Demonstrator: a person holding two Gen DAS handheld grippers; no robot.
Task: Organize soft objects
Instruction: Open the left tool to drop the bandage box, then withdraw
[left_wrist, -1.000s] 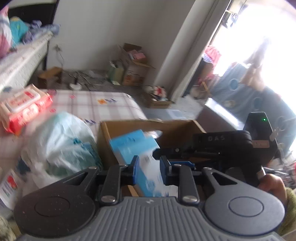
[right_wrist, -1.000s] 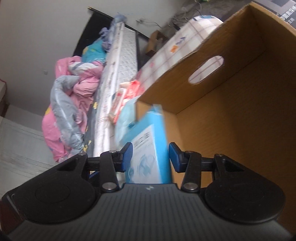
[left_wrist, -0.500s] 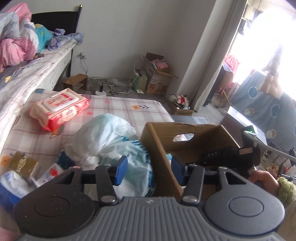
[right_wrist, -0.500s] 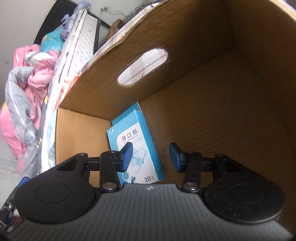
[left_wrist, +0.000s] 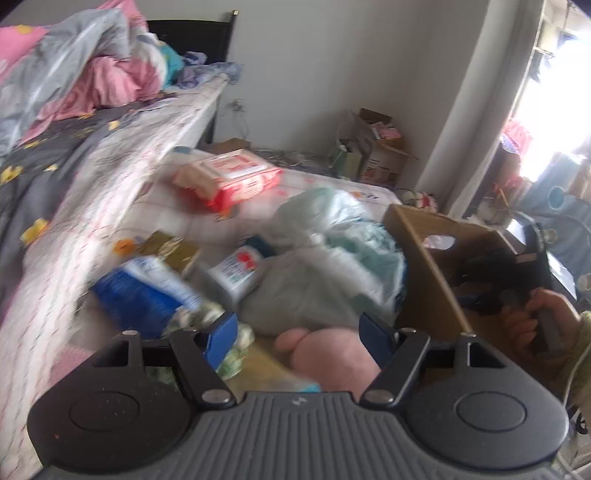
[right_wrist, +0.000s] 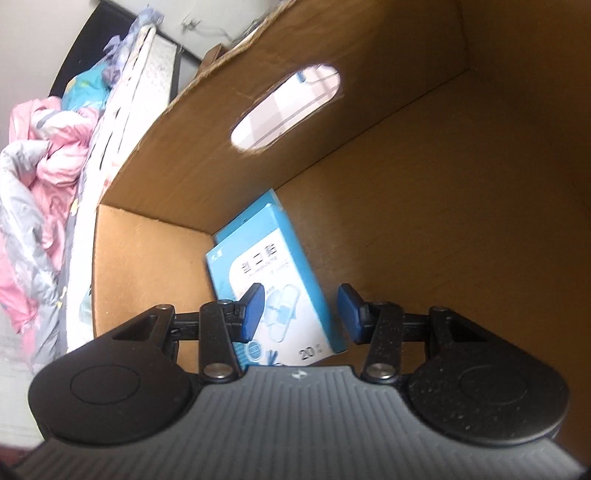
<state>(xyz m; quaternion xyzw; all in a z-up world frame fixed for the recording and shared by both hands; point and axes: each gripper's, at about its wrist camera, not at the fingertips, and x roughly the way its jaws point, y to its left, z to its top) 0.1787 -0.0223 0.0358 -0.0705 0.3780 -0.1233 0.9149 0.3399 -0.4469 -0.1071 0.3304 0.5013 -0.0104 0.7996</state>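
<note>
Cardboard box (left_wrist: 424, 258) flanks a pale bag (left_wrist: 325, 258), red wipes pack (left_wrist: 229, 177) beyond.

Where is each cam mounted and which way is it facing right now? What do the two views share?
Left wrist: sits on the left gripper, looking down across the cluttered mattress at packs and bags; its jaws are opening, nothing gripped; a hand shows at right.
Right wrist: sits on the right gripper, looking down into the cardboard box at a blue carton; jaws open.
Shared: the cardboard box and the pink bedding.
</note>
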